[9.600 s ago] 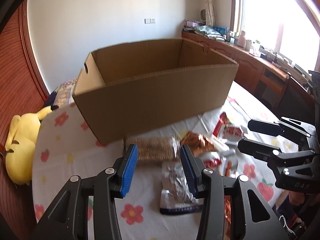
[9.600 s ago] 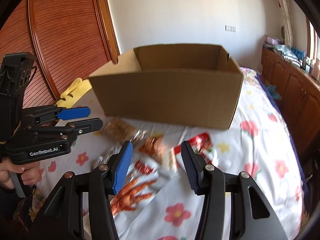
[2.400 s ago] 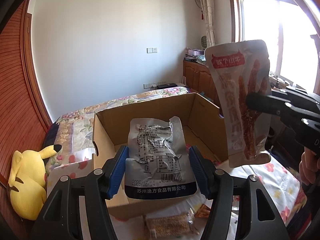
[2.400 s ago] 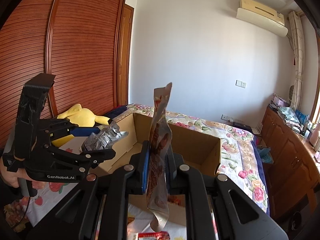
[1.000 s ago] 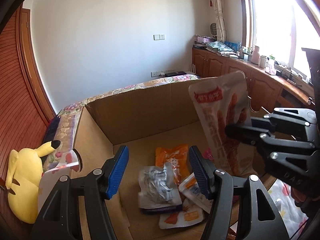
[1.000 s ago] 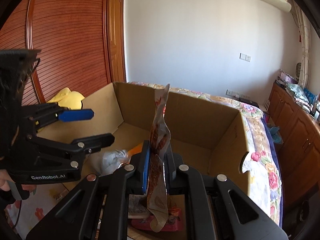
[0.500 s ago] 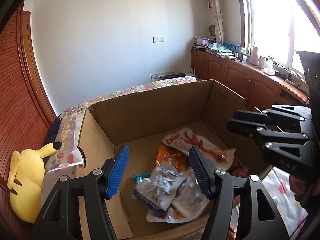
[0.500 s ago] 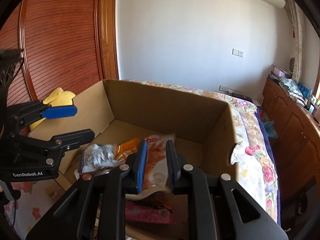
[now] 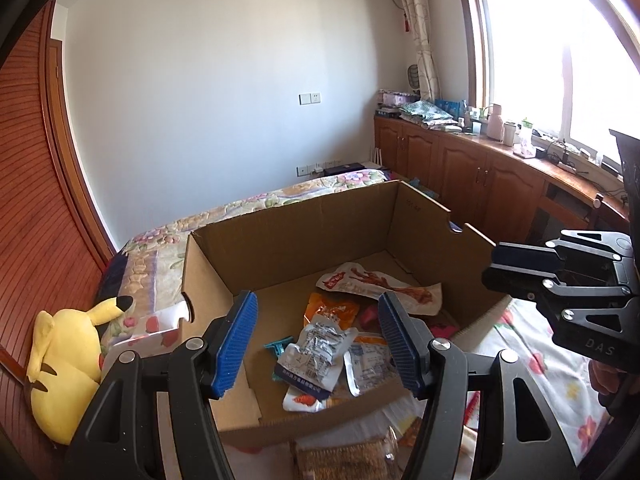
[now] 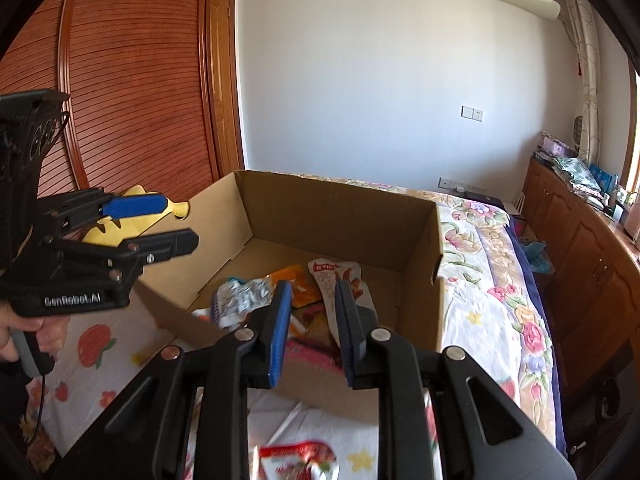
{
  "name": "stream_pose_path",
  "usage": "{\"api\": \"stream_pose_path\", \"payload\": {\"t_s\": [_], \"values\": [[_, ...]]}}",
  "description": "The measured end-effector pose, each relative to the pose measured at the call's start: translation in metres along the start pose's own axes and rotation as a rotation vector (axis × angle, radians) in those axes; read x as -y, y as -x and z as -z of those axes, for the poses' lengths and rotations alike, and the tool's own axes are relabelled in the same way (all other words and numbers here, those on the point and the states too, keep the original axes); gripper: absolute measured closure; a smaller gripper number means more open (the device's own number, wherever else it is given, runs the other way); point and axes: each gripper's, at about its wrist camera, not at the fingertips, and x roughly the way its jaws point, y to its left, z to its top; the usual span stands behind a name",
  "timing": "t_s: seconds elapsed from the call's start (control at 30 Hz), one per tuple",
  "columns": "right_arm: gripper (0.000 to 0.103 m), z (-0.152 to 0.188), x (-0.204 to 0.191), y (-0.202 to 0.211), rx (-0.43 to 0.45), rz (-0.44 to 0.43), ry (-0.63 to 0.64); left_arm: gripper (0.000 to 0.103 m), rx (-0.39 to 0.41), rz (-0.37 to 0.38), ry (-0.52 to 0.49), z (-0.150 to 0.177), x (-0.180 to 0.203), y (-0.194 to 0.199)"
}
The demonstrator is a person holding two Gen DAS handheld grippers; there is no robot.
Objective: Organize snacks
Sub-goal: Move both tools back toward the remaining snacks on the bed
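Observation:
An open cardboard box [image 9: 288, 240] [image 10: 340, 216] holds several snack packs. Among them are a silver pouch [image 9: 316, 350] [image 10: 244, 298], an orange pouch [image 9: 332, 308] and a white-and-red pouch [image 9: 380, 284] [image 10: 332, 276] lying flat toward the back. Over the box's near edge my left gripper [image 9: 316, 308] is open, nothing between its blue pads. My right gripper [image 10: 313, 292] hangs above the near right of the box. Its jaws are opening from a narrow gap and hold nothing. Each gripper also shows in the other view: the right gripper [image 9: 490, 270], the left gripper [image 10: 180, 224].
A yellow plush toy [image 9: 68, 360] lies left of the box. Loose snacks stay on the floral cloth in front: a grain bar pack [image 9: 340, 460] and a red-and-white pack [image 10: 300, 460]. Wooden cabinets [image 9: 480, 176] line the right wall. A hand [image 10: 24, 336] grips the left handle.
My right gripper let go of the white-and-red pouch, which now lies in the box, and its jaws have parted slightly. Both grippers have drawn back and up from the box.

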Motion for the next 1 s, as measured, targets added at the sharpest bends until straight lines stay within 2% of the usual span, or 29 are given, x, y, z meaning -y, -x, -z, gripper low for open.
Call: {"api": "stream_pose_path", "payload": {"t_s": [0.07,0.6,0.77,1.0], "values": [[0.074,0.004,-0.004,0.009,0.002,0.001,-0.002,0.038,0.002,0.005,-0.003,0.004,0.0,0.006],[0.068,0.059,-0.007,0.029,-0.074,0.027,-0.009,0.037,-0.018,0.046,-0.012,0.035,0.007,0.031],[0.067,0.078,-0.005,0.022,-0.122,0.021,-0.016,0.037,-0.043,0.052,-0.003,0.047,0.009,0.032],[0.067,0.109,-0.005,-0.007,-0.226,0.027,-0.005,0.037,-0.12,0.05,0.012,0.062,0.009,0.013]]}}
